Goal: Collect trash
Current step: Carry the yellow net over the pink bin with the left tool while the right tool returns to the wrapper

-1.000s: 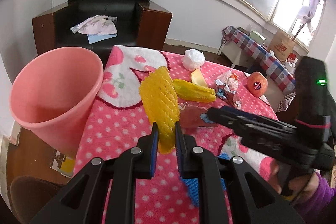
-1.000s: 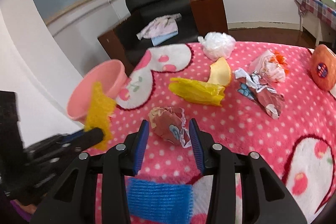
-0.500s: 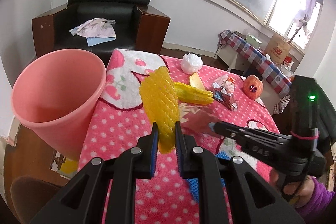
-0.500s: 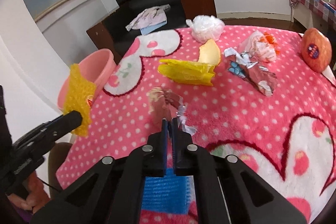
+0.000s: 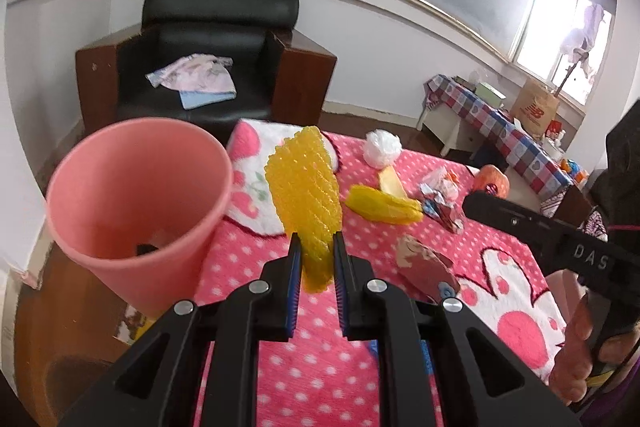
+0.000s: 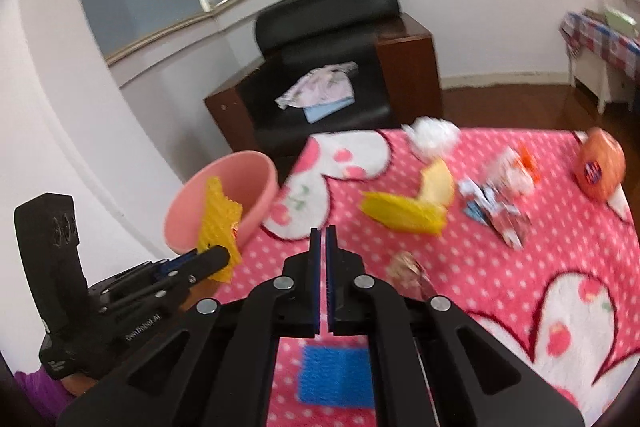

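My left gripper (image 5: 316, 251) is shut on a yellow foam net (image 5: 304, 195) that stands up between its pads, just right of the pink bin (image 5: 136, 203). The right wrist view shows the net (image 6: 218, 215) in front of the bin (image 6: 256, 171). My right gripper (image 6: 324, 239) is shut, with nothing visible between its pads. A crumpled brown wrapper (image 6: 412, 275) lies on the pink blanket to the right of its fingers. In the left wrist view the right gripper (image 5: 468, 199) hovers above and apart from that wrapper (image 5: 424, 259).
On the pink dotted blanket (image 6: 500, 307) lie a yellow bag (image 6: 404, 215), a pale peel (image 6: 438, 183), a white plastic ball (image 6: 434, 137), crumpled wrappers (image 6: 496, 203), an orange fruit (image 6: 600, 167) and a blue pad (image 6: 336, 375). A black armchair (image 5: 216, 67) stands behind.
The right jaws closed at the brown wrapper, then the gripper rose while the wrapper stayed on the blanket. The left gripper shifted a little with the net still held.
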`<action>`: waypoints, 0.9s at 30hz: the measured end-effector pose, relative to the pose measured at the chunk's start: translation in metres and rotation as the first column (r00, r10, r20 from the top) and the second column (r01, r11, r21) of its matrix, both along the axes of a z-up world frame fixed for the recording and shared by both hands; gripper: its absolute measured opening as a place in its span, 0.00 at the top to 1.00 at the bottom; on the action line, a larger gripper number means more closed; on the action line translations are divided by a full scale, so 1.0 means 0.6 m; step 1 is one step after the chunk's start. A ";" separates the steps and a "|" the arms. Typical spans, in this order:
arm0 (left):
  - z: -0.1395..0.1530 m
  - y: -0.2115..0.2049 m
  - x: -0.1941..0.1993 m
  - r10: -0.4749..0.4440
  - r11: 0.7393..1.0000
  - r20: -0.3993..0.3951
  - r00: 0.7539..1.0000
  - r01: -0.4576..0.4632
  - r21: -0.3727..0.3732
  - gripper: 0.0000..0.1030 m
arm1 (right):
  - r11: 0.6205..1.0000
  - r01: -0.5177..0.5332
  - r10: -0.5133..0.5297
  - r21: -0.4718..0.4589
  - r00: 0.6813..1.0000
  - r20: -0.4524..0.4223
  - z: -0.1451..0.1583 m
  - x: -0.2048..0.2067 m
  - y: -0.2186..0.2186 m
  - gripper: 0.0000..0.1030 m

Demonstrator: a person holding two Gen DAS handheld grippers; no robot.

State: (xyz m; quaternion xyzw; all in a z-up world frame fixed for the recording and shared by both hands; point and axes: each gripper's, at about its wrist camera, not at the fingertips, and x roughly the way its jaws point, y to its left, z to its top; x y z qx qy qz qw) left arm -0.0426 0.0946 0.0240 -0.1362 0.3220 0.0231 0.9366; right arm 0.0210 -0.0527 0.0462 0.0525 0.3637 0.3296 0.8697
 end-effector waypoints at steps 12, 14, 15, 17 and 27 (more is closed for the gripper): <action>0.023 0.097 -0.031 0.143 0.989 0.043 0.989 -0.144 0.030 0.86 | 0.985 -0.159 0.160 0.067 0.987 -0.004 0.033 0.025 0.120 0.98; 0.021 0.114 -0.033 0.163 0.986 0.040 0.986 -0.164 0.027 0.86 | 0.978 -0.192 0.193 0.077 0.981 -0.013 0.034 0.031 0.144 0.98; 0.020 0.121 -0.034 0.172 0.985 0.038 0.984 -0.173 0.025 0.86 | 0.976 -0.203 0.204 0.080 0.979 -0.015 0.034 0.031 0.155 0.98; 0.015 0.139 -0.035 0.189 0.982 0.035 0.981 -0.190 0.019 0.86 | 0.972 -0.221 0.223 0.082 0.975 -0.020 0.033 0.034 0.176 0.98; -0.002 0.183 -0.039 0.215 0.977 0.030 0.976 -0.215 -0.001 0.86 | 0.979 -0.200 0.201 0.029 0.979 -0.025 0.012 0.034 0.171 0.97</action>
